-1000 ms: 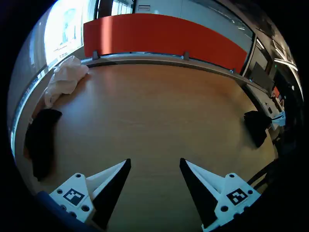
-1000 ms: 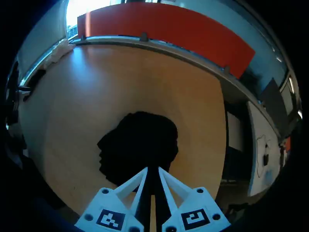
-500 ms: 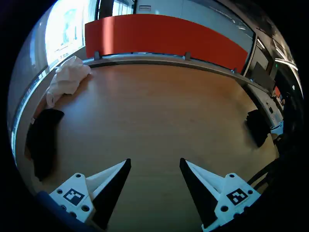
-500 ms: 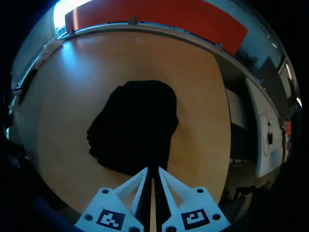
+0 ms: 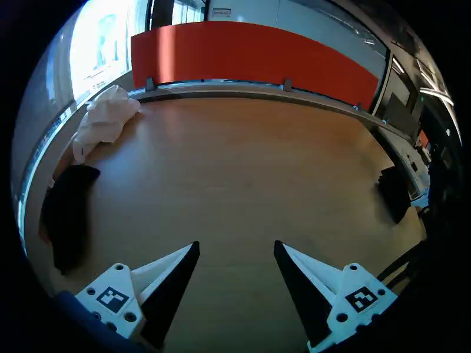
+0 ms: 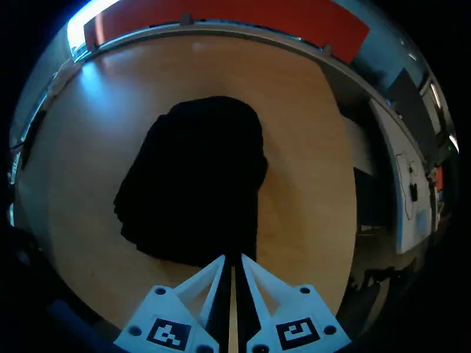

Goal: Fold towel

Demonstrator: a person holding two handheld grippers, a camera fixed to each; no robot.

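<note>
1. Nearest, each view has one claw at its lower edge, two in all. The left claw [image 5: 235, 244] holds its two white fingers spread wide with bare wood between them, gripping nothing. The right claw [image 6: 233, 259] has its two fingers pressed almost together, with a thin slit between them.
2. Just past the right claw's tips, the right gripper view shows one black towel [image 6: 188, 176]. It lies rumpled on the desk [image 5: 235, 170] in one broad, uneven patch. Its near edge runs into the tips, which pinch it there.
3. The left gripper view shows three cloths, all well apart from the left claw.
   - One dark heap [image 5: 65, 223] lies at the desk's left edge.
   - One dark bundle [image 5: 393, 191] lies at the right edge. I cannot tell whether it is the same towel.
   - One white cloth [image 5: 106, 117] lies crumpled in the far left corner, beyond the dark heap.
4. Between those cloths, the left gripper view has a wide stretch of bare wooden desk. In the right gripper view the black towel covers the middle of the wood.
5. Farther off, one metal rail [image 5: 235, 87] runs along the desk's far edge in both views.
6. Farthest, one red panel [image 5: 253, 56] stands behind the rail. In the left gripper view a bright window [image 5: 100, 47] is to the left of it.
</note>
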